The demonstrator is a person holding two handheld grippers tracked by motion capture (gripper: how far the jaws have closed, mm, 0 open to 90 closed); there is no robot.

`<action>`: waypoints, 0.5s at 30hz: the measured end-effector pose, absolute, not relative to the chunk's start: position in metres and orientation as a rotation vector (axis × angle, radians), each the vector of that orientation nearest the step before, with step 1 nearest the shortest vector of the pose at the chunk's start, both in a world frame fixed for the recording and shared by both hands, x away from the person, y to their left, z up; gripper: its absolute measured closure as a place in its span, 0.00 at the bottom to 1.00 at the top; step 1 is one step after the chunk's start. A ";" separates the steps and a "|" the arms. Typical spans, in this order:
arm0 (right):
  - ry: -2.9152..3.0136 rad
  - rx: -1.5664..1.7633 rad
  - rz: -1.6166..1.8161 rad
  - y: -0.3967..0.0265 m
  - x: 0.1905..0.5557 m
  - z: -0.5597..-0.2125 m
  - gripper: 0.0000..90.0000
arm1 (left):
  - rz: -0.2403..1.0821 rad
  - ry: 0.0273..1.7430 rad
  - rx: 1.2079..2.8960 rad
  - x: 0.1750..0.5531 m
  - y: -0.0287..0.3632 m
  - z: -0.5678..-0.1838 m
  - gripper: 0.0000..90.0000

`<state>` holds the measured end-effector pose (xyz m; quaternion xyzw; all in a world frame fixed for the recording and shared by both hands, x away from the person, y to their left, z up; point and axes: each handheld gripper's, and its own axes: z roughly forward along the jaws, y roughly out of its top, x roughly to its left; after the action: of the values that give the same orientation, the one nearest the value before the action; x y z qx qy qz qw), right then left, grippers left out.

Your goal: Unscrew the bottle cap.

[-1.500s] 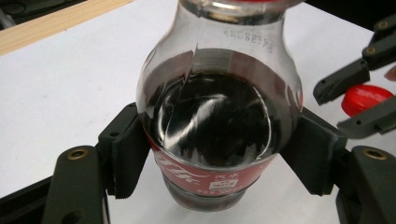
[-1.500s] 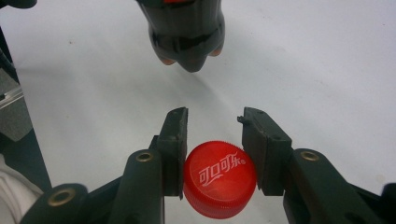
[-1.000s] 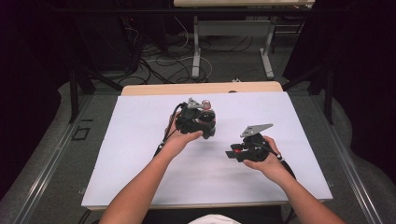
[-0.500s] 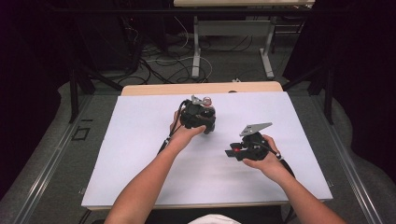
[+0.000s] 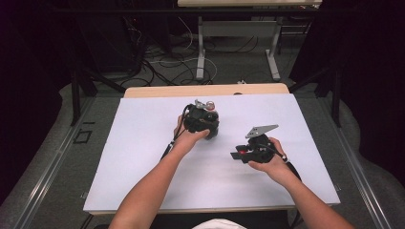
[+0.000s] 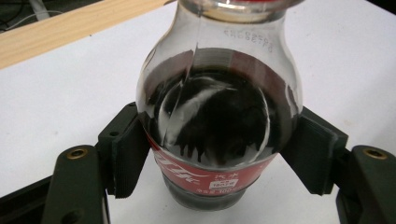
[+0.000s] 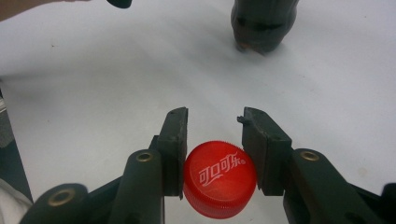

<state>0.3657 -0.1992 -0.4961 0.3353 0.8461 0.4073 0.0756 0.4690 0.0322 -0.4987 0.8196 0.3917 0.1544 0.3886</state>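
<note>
A clear cola bottle [image 6: 217, 116] with dark drink and a red label stands between the pads of my left gripper [image 6: 219, 154], which is shut on its lower body. In the high view this gripper [image 5: 203, 123] is at the middle of the white table top, with the bottle neck [image 5: 209, 104] rising behind it. My right gripper [image 7: 215, 140] is shut on a red bottle cap [image 7: 219, 179], printed top facing up. It is held low over the table [image 5: 239, 154], to the right of the bottle. The bottle's base [image 7: 264, 23] sits at the table surface.
The white table top [image 5: 143, 157] has a wooden strip [image 5: 157, 91] along its far edge. Beyond it are table legs and loose cables on the floor [image 5: 172, 62]. Both forearms come in from the near edge.
My left gripper has sunk a little toward the table with the bottle in it and shifted slightly right. The right gripper with the cap has stayed in place.
</note>
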 end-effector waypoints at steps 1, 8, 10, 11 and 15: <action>2.535 1.002 1.221 -0.199 0.366 -0.496 0.68 | 0.393 1.003 2.084 0.468 0.032 -0.500 0.33; 2.534 0.992 1.236 -0.197 0.366 -0.498 0.68 | 0.408 0.995 2.060 0.463 0.034 -0.507 0.33; 2.533 0.986 1.232 -0.197 0.366 -0.498 0.68 | 0.420 0.985 2.075 0.461 0.033 -0.507 0.32; 2.545 0.991 1.215 -0.197 0.366 -0.497 0.68 | 0.415 0.994 2.079 0.460 0.033 -0.507 0.32; 2.548 0.997 1.224 -0.195 0.365 -0.497 0.68 | 0.405 0.997 2.067 0.460 0.033 -0.508 0.32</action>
<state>0.3652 -0.1950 -0.4972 0.3319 0.8478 0.4073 0.0721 0.4596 0.0333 -0.5078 0.8150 0.3932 0.1598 0.3946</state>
